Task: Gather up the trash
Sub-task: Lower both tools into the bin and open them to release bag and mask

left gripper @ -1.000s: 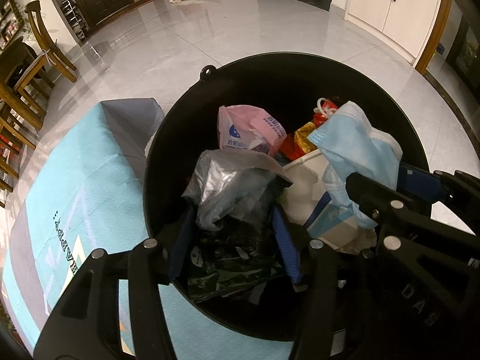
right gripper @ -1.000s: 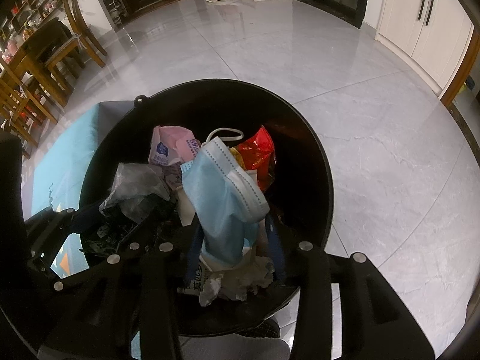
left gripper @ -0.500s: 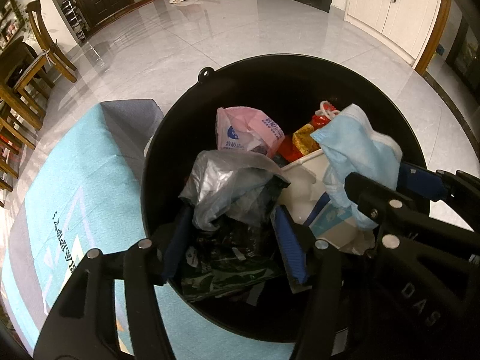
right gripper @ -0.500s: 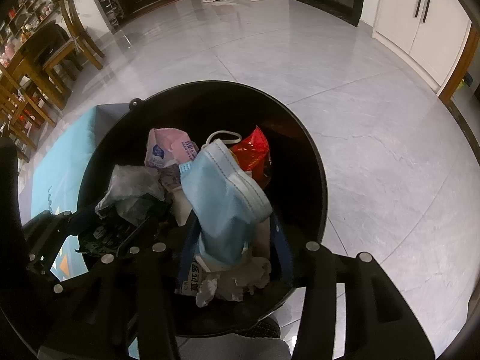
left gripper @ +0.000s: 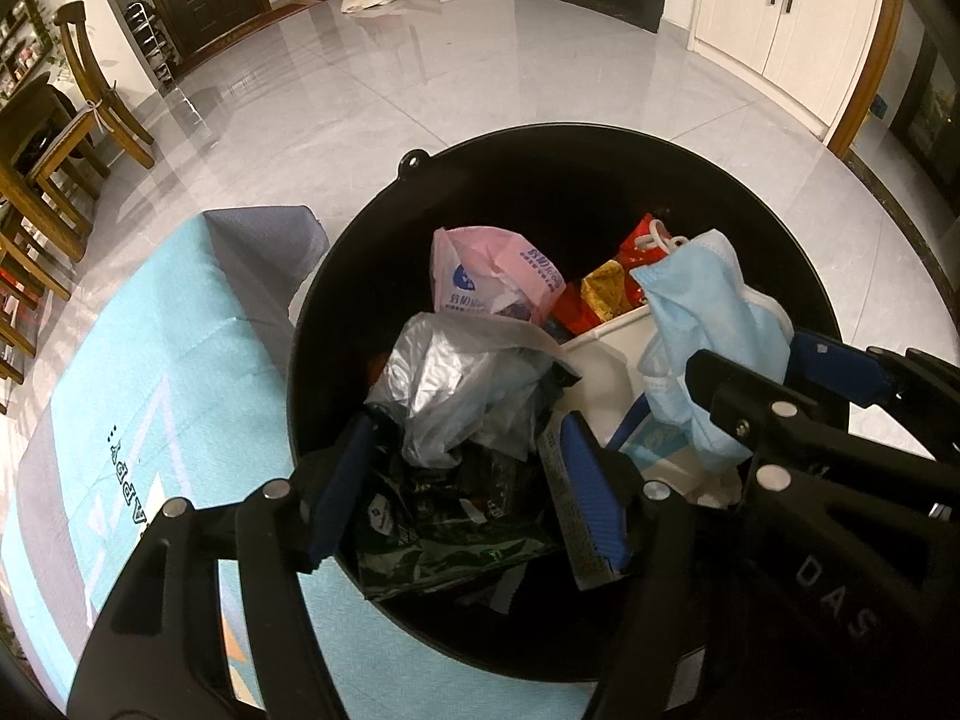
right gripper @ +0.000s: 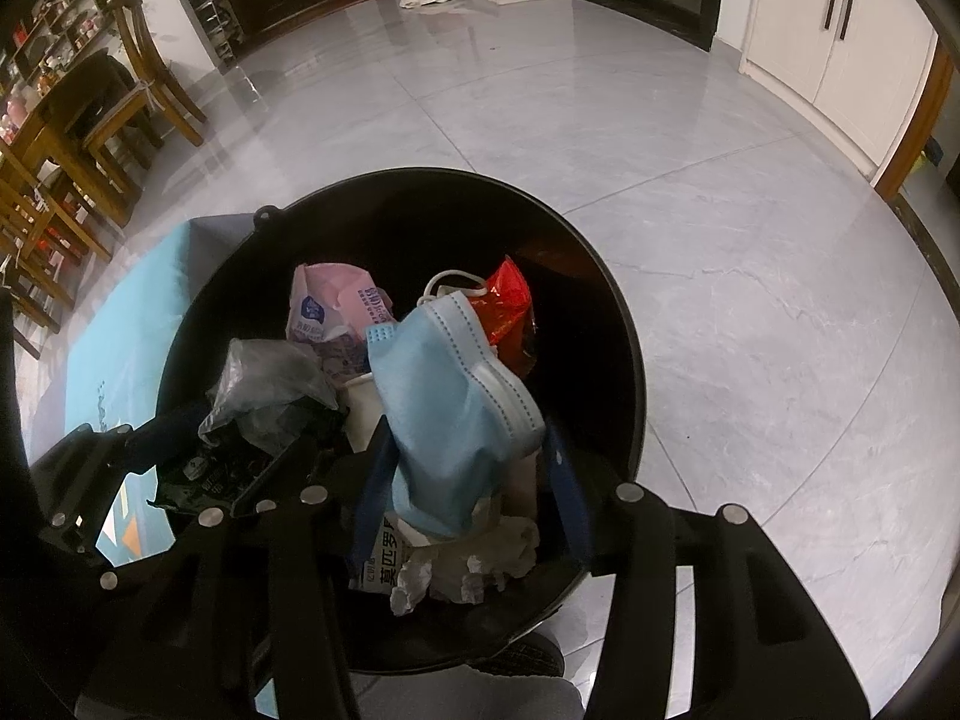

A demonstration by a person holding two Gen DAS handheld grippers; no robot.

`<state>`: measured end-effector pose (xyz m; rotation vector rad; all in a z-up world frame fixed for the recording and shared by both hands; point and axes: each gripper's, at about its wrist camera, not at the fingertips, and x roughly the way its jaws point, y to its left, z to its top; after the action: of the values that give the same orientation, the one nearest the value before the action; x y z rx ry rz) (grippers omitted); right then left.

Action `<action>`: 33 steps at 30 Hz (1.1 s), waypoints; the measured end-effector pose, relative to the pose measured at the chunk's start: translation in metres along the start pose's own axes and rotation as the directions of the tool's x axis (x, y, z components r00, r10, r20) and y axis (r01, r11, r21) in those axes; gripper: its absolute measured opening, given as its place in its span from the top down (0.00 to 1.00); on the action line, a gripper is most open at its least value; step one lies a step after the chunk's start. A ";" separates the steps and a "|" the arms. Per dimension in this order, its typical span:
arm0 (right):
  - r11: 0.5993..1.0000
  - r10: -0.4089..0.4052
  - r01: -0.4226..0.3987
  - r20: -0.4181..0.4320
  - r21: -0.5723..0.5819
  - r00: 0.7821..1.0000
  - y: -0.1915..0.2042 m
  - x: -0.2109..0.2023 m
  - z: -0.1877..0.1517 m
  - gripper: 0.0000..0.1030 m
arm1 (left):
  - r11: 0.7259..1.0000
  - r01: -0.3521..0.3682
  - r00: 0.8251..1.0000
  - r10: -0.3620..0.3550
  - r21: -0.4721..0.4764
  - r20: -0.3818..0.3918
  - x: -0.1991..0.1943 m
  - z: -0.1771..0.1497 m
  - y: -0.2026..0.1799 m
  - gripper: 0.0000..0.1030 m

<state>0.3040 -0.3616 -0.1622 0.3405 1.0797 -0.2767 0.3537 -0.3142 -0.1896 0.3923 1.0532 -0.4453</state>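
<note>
Right wrist view: the right gripper [right gripper: 459, 480] hangs over the black trash bin [right gripper: 624, 324], its blue-padded fingers set apart on either side of a light blue face mask [right gripper: 444, 414]; whether the pads actually press the mask cannot be told, as gaps show at both sides. The left gripper [left gripper: 462, 474] stands likewise apart, straddling a crumpled silvery plastic bag [left gripper: 456, 384] that lies over a dark green wrapper [left gripper: 444, 534]. Judged step: depositing collected trash in the bin, with both items already inside the rim. The next move calls for widening the fingers fully and lifting both grippers straight up, so that the mask's ear loops (white, seen at its far end) do not snag. The bin's contents look loose and light: a pink tissue packet [left gripper: 492, 276], a red foil wrapper [right gripper: 510, 312], a white paper cup [left gripper: 606, 360], crumpled white tissue [right gripper: 474, 564]. The bin stands on the grey tiled floor [right gripper: 750, 300], against a teal mat [left gripper: 150, 360].
</note>
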 end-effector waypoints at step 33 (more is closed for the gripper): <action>0.997 0.037 -0.045 0.119 0.066 0.992 -0.007 -0.037 0.005 0.33 | 1.000 -0.006 0.996 0.008 -0.016 0.085 -0.036 -0.004 0.005 0.15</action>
<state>0.2886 -0.3682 -0.1282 0.4028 0.9482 -0.2946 0.3381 -0.3018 -0.1592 0.3597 0.9717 -0.4433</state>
